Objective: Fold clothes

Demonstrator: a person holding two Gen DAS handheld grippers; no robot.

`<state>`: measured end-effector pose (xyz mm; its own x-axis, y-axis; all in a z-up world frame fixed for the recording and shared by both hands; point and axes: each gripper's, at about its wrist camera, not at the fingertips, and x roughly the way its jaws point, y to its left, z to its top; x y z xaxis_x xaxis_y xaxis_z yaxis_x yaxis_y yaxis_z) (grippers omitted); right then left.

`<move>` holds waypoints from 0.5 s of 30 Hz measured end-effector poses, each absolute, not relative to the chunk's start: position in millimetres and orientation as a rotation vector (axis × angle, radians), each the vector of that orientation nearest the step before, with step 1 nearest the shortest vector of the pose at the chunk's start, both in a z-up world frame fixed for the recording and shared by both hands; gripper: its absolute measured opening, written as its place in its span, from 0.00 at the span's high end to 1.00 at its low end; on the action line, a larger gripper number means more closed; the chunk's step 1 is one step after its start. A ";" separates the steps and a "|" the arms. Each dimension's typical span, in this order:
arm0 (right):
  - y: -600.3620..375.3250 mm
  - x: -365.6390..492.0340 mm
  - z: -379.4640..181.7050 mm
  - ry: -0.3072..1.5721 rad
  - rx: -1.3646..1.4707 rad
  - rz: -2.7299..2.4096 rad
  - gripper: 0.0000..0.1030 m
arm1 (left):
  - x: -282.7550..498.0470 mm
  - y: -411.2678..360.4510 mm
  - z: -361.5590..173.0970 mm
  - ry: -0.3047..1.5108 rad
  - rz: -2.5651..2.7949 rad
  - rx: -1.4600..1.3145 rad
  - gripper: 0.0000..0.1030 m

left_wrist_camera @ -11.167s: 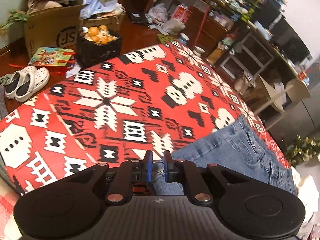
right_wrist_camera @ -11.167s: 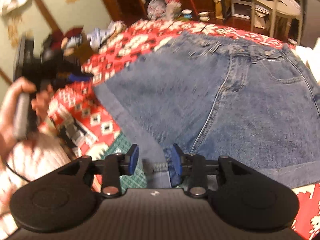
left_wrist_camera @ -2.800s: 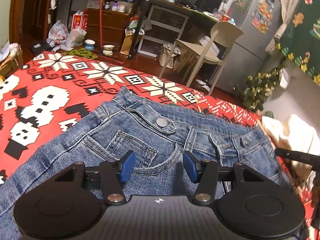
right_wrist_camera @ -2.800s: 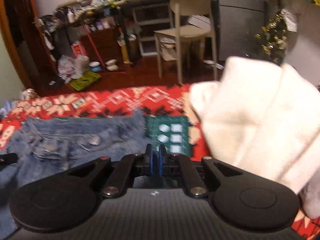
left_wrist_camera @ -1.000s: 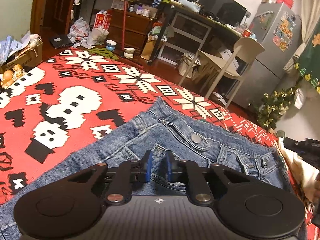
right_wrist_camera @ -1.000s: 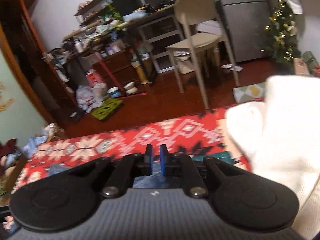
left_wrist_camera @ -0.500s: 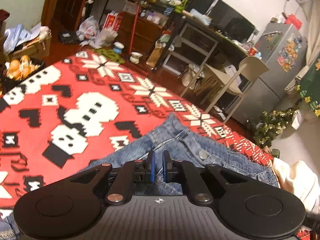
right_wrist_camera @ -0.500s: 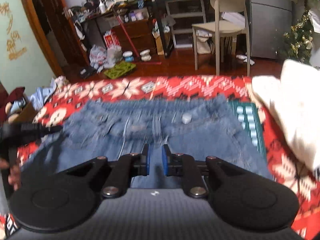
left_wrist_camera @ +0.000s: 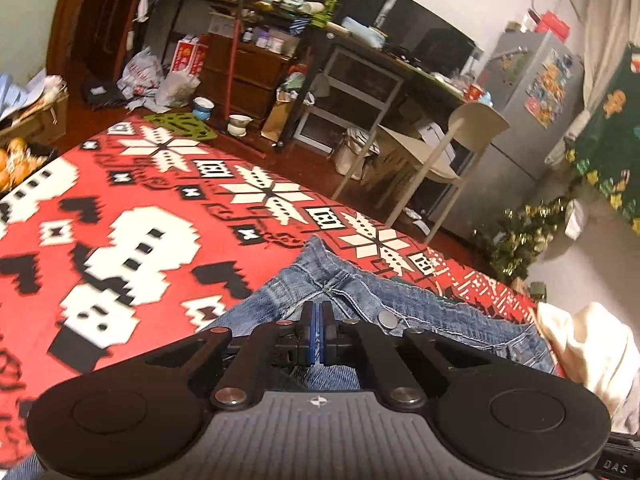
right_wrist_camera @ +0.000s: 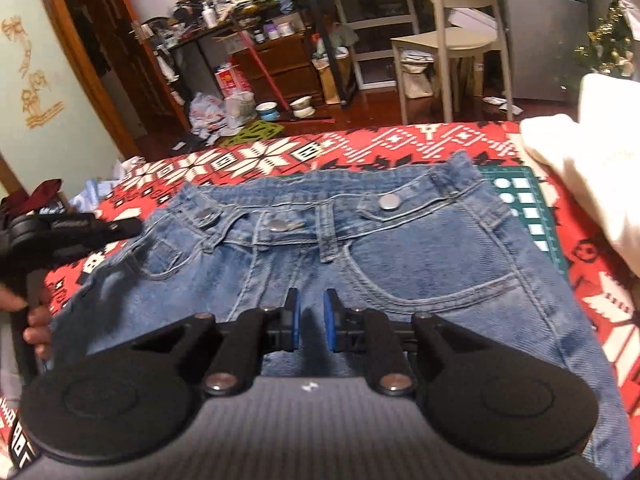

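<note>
Blue denim jeans (right_wrist_camera: pixel 400 264) lie flat on a red patterned blanket (right_wrist_camera: pixel 260 160), waistband away from me, metal buttons showing. My right gripper (right_wrist_camera: pixel 311 320) hovers over the fly area, its blue pads a narrow gap apart with nothing between them. My left gripper (left_wrist_camera: pixel 317 320) is shut, pads together, above the jeans (left_wrist_camera: pixel 360 292) near the waistband corner. Whether it pinches any denim is not visible. The right wrist view shows the left gripper (right_wrist_camera: pixel 134 226) at the jeans' left waist edge, with a person's hand (right_wrist_camera: pixel 32 320) on its handle.
A white garment (right_wrist_camera: pixel 592 184) is heaped on the blanket right of the jeans, over a green patterned mat (right_wrist_camera: pixel 524 208). Beyond the blanket's far edge stand a pale chair (right_wrist_camera: pixel 452 40), cluttered shelves and a fridge. A crate of oranges (left_wrist_camera: pixel 16 160) sits on the floor at left.
The left jaws have closed from a small gap to fully together over the waistband. The right gripper has swung left from the white garment to above the jeans, its jaws parting slightly.
</note>
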<state>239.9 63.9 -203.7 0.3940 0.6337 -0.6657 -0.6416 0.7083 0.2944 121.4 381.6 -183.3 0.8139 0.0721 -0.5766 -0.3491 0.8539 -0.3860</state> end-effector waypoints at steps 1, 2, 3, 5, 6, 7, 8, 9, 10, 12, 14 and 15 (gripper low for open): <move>65.5 241.0 -205.5 0.844 -0.009 0.814 0.85 | 124.6 382.2 -183.6 0.582 0.235 -0.494 0.99; 67.1 242.1 -207.4 0.849 -0.007 0.819 0.85 | 128.0 383.3 -184.3 0.583 0.237 -0.487 0.99; 68.8 243.3 -209.2 0.853 -0.005 0.824 0.85 | 132.3 386.9 -186.3 0.588 0.244 -0.491 0.99; 70.4 245.5 -213.1 0.866 0.006 0.832 0.85 | 139.1 393.5 -192.9 0.607 0.262 -0.504 0.99; 69.8 246.5 -214.4 0.869 0.011 0.834 0.85 | 143.1 395.8 -197.5 0.624 0.268 -0.503 1.00; 69.2 247.5 -215.7 0.873 0.015 0.836 0.85 | 145.1 396.0 -199.5 0.620 0.263 -0.496 0.99; 69.1 248.5 -216.1 0.876 0.019 0.838 0.86 | 147.2 395.9 -199.4 0.621 0.262 -0.489 0.99; 68.7 249.5 -216.7 0.879 0.026 0.838 0.86 | 149.5 396.0 -199.2 0.622 0.262 -0.481 0.99; 68.5 250.9 -217.3 0.882 0.032 0.838 0.86 | 152.4 396.8 -198.4 0.628 0.265 -0.474 0.99; 68.1 252.4 -218.3 0.887 0.040 0.837 0.86 | 156.7 400.6 -199.4 0.632 0.278 -0.474 0.99; 68.7 253.1 -218.1 0.887 0.040 0.836 0.87 | 159.8 407.3 -202.6 0.629 0.282 -0.521 0.98; 69.4 253.4 -218.1 0.886 0.038 0.837 0.88 | 160.2 409.9 -203.2 0.626 0.281 -0.541 0.98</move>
<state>253.4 69.5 -218.1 0.3451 0.6592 -0.6681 -0.6299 0.6904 0.3558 160.2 409.9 -203.2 0.7788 0.0881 -0.6210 -0.4057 0.8259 -0.3916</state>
